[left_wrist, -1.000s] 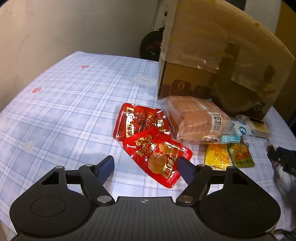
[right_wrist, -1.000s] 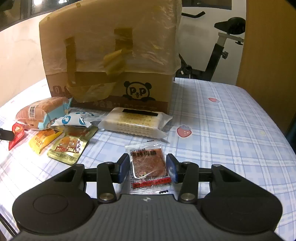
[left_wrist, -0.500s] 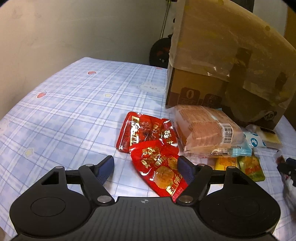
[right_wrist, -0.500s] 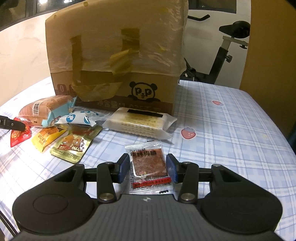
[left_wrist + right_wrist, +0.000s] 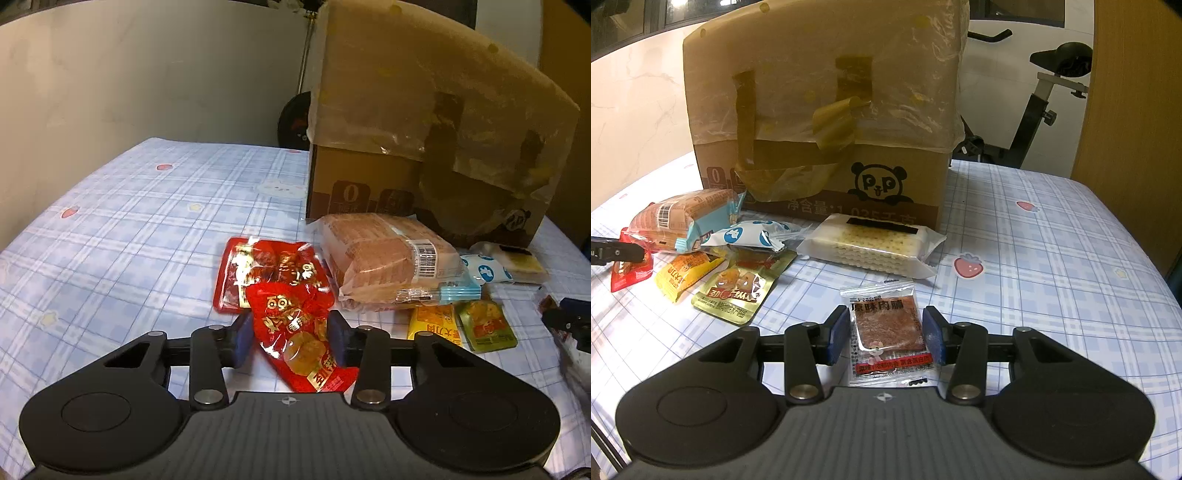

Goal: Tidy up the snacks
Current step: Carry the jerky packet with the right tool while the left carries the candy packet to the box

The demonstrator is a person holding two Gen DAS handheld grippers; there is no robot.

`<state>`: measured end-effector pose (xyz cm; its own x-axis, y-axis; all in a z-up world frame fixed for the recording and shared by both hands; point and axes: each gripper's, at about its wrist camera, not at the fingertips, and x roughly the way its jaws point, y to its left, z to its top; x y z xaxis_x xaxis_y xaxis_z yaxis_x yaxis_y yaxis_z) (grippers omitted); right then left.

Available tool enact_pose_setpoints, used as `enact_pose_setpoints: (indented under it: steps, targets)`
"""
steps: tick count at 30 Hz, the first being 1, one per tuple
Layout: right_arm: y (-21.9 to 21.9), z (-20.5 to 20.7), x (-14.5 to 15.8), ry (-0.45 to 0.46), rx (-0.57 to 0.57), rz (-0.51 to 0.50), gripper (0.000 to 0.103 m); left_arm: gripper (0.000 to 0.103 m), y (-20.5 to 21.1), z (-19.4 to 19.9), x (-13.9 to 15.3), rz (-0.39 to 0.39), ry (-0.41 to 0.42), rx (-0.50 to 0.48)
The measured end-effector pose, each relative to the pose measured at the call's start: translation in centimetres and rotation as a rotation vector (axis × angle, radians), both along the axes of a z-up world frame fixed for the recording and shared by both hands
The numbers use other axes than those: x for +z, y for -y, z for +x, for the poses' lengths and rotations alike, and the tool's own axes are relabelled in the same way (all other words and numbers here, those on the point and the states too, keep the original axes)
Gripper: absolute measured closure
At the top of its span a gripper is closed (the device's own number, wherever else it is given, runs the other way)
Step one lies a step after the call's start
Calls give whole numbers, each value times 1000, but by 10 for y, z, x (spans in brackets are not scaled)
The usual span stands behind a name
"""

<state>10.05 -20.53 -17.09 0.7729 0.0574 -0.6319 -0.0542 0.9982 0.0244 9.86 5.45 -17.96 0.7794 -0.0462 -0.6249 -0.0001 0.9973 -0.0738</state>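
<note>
My left gripper (image 5: 291,338) has closed on a red snack packet (image 5: 299,332), its blue pads against both sides. A second red packet (image 5: 258,269) lies just beyond it. My right gripper (image 5: 886,334) straddles a clear packet of dried meat (image 5: 886,332); its pads touch or nearly touch the packet's edges. A bread loaf pack (image 5: 384,262), a blue-white packet (image 5: 746,234), a yellow packet (image 5: 687,273), a gold packet (image 5: 735,288) and a cracker pack (image 5: 875,247) lie in front of a cardboard box (image 5: 827,122).
The table has a blue checked cloth (image 5: 1052,258) with small stickers. The tall box stands at the back middle. A wall (image 5: 129,92) is on the left, an exercise bike (image 5: 1034,110) and a wooden panel (image 5: 1137,110) behind on the right.
My left gripper moved forward over the near red packet and its jaws narrowed onto it. My right gripper stayed around the dried meat packet and crept slightly toward the box.
</note>
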Motion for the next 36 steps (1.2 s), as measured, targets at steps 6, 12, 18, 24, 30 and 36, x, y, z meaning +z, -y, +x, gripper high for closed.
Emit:
enact_pose_setpoints:
  steps: [6,12,18,24,30,36]
  targets:
    - [0,1,0,-1,0,2,56,67,-4,-6,7,-6,21,-1]
    - [0,0,0,-1,0,2,56,67,-3,-7,6,-1,18,-5]
    - [0,0,0,-1,0,4,56,67,-2,-13,13,5,44,4]
    - [1,0,2,1,-4,14,57,67,-11,-15,24,-2,57,32]
    - [12,-6,15,29,-31,59,57,67,-21,-14,44,-10,90,62]
    - [16,-8,48,108,-25,72,57,67,-22,-9,65,-21,140,61]
